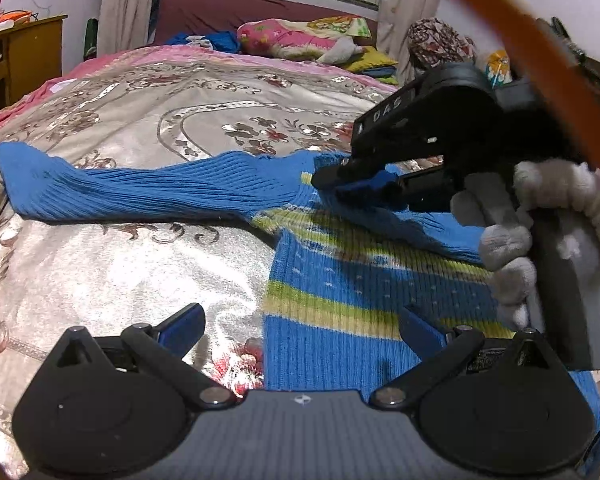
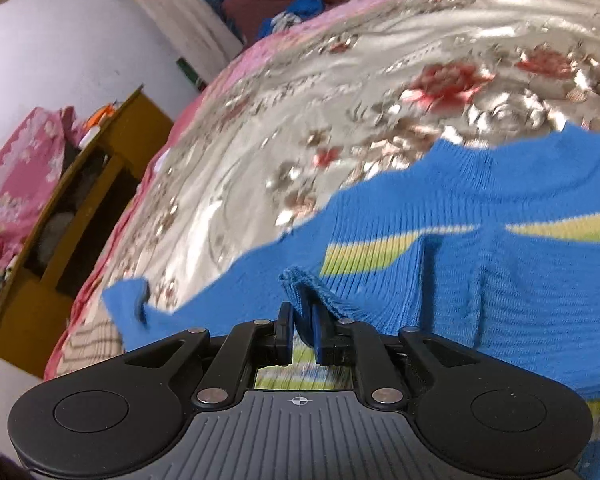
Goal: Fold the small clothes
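sweater (image 1: 340, 280), blue with green stripes, lies flat on the bed (image 1: 140, 260). one sleeve (image 1: 120, 188) stretches long to my left. my right fingers (image 2: 302, 332) pinch the other sleeve's cuff over the chest. my left fingers (image 1: 300, 328) are wide, holding nothing, nearest the hem. the far shoulder is blurry, maybe bunched.

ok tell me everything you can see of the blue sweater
The sweater is a small ribbed knit, bright blue with yellow-green stripes and small pale flecks across the body. It lies spread on the shiny flowered bedcover, one sleeve stretched flat to the left, its cuff near the bed's edge. The other sleeve is folded across the chest, its cuff pinched between the pads of the right gripper. The left gripper stands open over the sweater's lower left edge, not gripping it.
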`<move>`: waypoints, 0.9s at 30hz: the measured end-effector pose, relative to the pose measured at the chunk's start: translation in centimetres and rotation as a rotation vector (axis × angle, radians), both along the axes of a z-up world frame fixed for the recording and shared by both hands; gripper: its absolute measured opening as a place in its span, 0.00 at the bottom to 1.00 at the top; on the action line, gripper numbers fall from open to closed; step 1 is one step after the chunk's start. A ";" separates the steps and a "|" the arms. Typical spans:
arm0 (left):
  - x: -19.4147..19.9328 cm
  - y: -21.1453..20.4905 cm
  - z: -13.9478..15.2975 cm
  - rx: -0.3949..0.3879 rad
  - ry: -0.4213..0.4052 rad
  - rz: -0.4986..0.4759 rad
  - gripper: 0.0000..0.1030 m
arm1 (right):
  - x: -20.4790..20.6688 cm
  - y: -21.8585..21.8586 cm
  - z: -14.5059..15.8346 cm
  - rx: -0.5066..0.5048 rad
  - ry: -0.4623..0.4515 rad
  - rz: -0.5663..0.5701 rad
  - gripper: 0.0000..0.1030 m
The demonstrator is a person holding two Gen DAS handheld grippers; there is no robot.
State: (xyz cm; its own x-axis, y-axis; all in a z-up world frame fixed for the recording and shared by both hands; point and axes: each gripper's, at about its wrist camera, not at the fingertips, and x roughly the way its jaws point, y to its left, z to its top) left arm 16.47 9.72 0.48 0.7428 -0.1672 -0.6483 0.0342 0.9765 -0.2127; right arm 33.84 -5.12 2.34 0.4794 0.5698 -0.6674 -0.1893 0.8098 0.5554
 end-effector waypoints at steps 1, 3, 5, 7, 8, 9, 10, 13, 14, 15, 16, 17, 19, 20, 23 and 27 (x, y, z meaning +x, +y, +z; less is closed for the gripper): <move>0.0 0.0 -0.1 0.002 0.002 -0.001 1.00 | -0.1 -0.2 0.1 0.014 0.000 0.007 0.14; 0.1 0.0 -0.2 0.002 0.006 0.000 1.00 | -0.3 -0.7 0.4 0.044 0.003 0.011 0.18; 0.2 0.0 -0.2 -0.001 0.009 0.001 1.00 | -0.4 -1.4 1.0 0.073 -0.005 0.017 0.20; 0.2 0.0 -0.3 -0.004 0.010 0.001 1.00 | -0.6 -2.0 1.8 0.093 -0.018 0.033 0.23; 0.2 0.0 -0.3 -0.004 0.011 0.000 1.00 | -0.8 -2.2 2.2 0.103 -0.025 0.041 0.27; 0.2 0.0 -0.3 -0.002 0.011 -0.001 1.00 | -1.0 -2.3 2.7 0.110 -0.033 0.047 0.32; 0.1 -0.1 -0.3 0.002 0.008 -0.003 1.00 | -1.2 -2.5 3.1 0.110 -0.044 0.053 0.33; 0.1 -0.1 -0.2 0.018 -0.004 -0.002 1.00 | -1.8 -3.4 4.4 0.085 -0.077 0.054 0.33; 0.0 -0.1 -0.1 0.020 -0.008 -0.001 1.00 | -2.1 -4.0 4.8 0.076 -0.084 0.044 0.33; 0.0 -0.1 -0.1 0.018 -0.010 -0.001 1.00 | -2.4 -4.9 5.2 0.067 -0.089 0.032 0.33; 0.0 0.0 -0.1 0.015 -0.011 -0.001 1.00 | -2.7 -5.8 5.5 0.055 -0.099 0.019 0.33; 0.0 -0.1 -0.1 0.013 -0.010 -0.001 1.00 | -3.2 -7.1 5.9 0.031 -0.115 -0.005 0.33; 0.0 -0.1 -0.2 0.017 -0.007 0.000 1.00 | -3.9 -9.5 6.2 -0.017 -0.141 -0.052 0.33; 0.1 -0.2 -0.2 0.019 -0.008 0.000 1.00 | -4.2 -10.8 6.2 -0.047 -0.146 -0.078 0.33; 0.5 -0.8 0.4 0.024 -0.031 -0.007 1.00 | -5.2 -14.9 5.4 -0.111 -0.125 -0.166 0.33; 1.8 -2.3 1.3 0.047 -0.056 -0.030 1.00 | -6.6 -19.7 3.6 -0.148 -0.091 -0.273 0.33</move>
